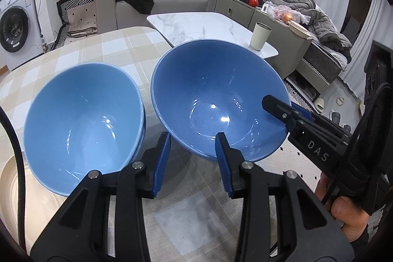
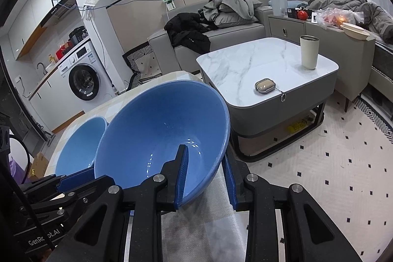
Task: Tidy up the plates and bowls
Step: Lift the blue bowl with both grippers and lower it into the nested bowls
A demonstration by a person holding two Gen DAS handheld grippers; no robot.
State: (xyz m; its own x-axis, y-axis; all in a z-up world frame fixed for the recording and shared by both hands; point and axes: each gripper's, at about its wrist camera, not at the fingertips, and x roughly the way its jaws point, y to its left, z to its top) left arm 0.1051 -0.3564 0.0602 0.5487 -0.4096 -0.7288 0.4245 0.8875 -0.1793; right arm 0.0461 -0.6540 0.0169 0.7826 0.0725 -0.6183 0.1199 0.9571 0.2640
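Bowls are what the work turns on: a darker blue bowl is held tilted above the surface, its rim pinched at about 4 o'clock by the right tool, one finger inside the wall and the other outside. At 9 o'clock of it a paler blue bowl is seen, nested in what appears to be a second bowl beneath, though only a sliver of that rim shows. The left tool hangs at 6 o'clock between the two bowls, jaws narrowly parted and gripping nothing.

The task is judged to be partly done: a stack has been begun, and the darker bowl is yet to be set onto it. No plates can be made out, unless the pale rim at the 8 o'clock edge of the left view is one.

The surface is covered with a beige checked cloth. Beyond it, at 12 o'clock, a marble-topped coffee table with a cream tumbler is seen, a grey sofa heaped with clothes, and a washing machine at 10 o'clock.
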